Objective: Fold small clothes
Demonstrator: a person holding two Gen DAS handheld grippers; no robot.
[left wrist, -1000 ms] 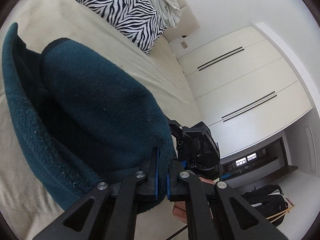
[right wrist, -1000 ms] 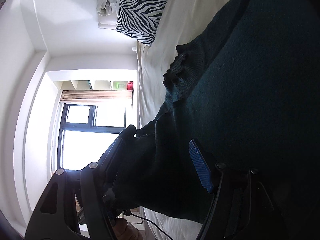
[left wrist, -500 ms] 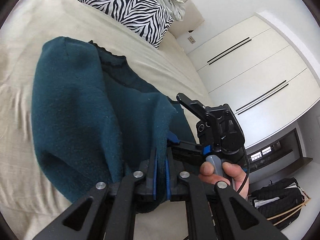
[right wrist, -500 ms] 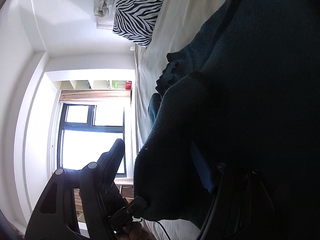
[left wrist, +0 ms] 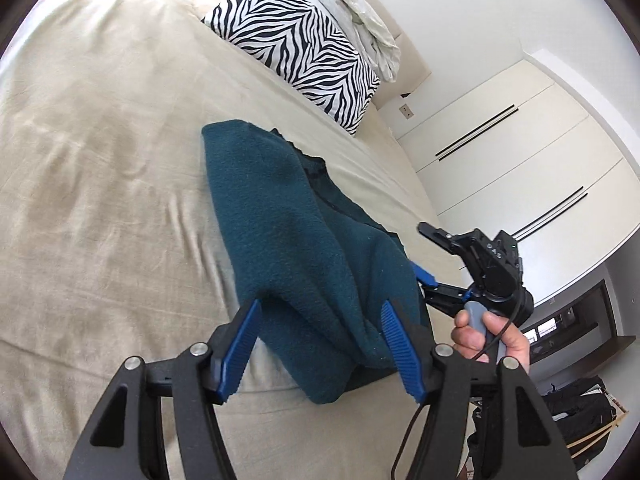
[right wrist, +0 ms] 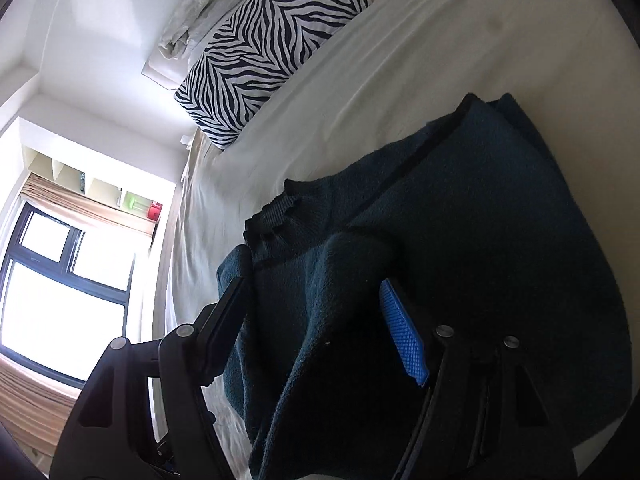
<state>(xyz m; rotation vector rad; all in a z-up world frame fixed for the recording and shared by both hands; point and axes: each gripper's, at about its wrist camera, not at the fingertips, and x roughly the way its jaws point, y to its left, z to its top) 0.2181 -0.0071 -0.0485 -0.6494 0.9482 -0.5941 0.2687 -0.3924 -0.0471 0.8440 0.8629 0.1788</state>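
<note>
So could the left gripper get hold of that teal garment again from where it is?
Probably yes. The left gripper has its jaws opening, with a fold of the teal garment loose between them on the bed; nothing blocks it.

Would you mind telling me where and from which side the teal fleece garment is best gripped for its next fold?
Probably the bunched near edge of the teal fleece garment, approached from the near side of the bed. That edge humps up off the sheet in thick folds, so a pad could likely slide under it; farther back the garment lies flat.
</note>
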